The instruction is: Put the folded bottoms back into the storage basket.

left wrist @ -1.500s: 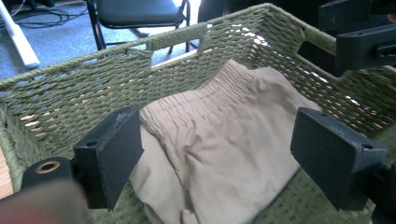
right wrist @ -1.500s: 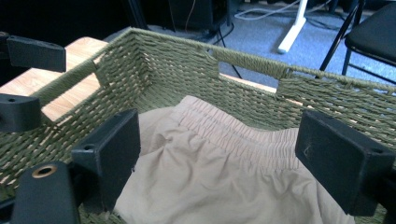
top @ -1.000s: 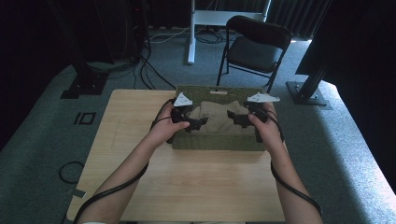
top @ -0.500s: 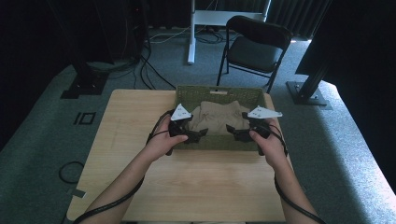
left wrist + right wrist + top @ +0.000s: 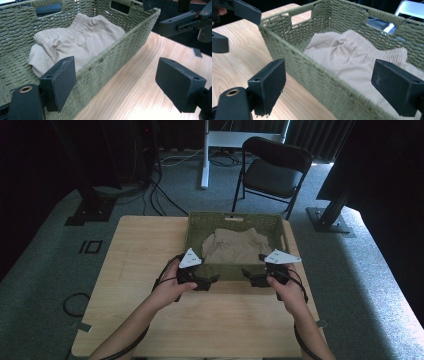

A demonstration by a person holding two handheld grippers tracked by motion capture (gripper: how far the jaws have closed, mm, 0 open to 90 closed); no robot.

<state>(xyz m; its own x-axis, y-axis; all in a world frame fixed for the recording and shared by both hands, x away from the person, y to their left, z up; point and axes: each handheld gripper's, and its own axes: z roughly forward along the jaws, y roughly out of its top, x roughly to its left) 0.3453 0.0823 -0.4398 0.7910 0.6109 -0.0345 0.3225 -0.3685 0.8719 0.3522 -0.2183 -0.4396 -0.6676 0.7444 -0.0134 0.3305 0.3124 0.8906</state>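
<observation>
A green woven basket point(image 5: 196, 227) stands at the far middle of the wooden table point(image 5: 145, 255). In it lies a crumpled beige cloth point(image 5: 235, 247) with an elastic band. My left gripper point(image 5: 214, 280) hovers just in front of the basket's near wall, open and holding nothing. My right gripper point(image 5: 246, 275) faces it from the right, also open and holding nothing. The left gripper view has the basket point(image 5: 125, 47) and cloth point(image 5: 80, 40) beyond its open gripper point(image 5: 120, 82). In the right gripper view the basket wall point(image 5: 312, 72) crosses between the pads of its gripper point(image 5: 332, 85), with the cloth point(image 5: 347, 55) behind.
A black folding chair point(image 5: 275, 172) and a white desk leg point(image 5: 205, 155) stand on the carpet beyond the table. Cables point(image 5: 155, 190) run across the floor at the left. Bare tabletop lies left of the basket and toward me.
Both grippers have drawn back from over the cloth in the basket to just in front of its near wall. The cloth stays in the basket.
</observation>
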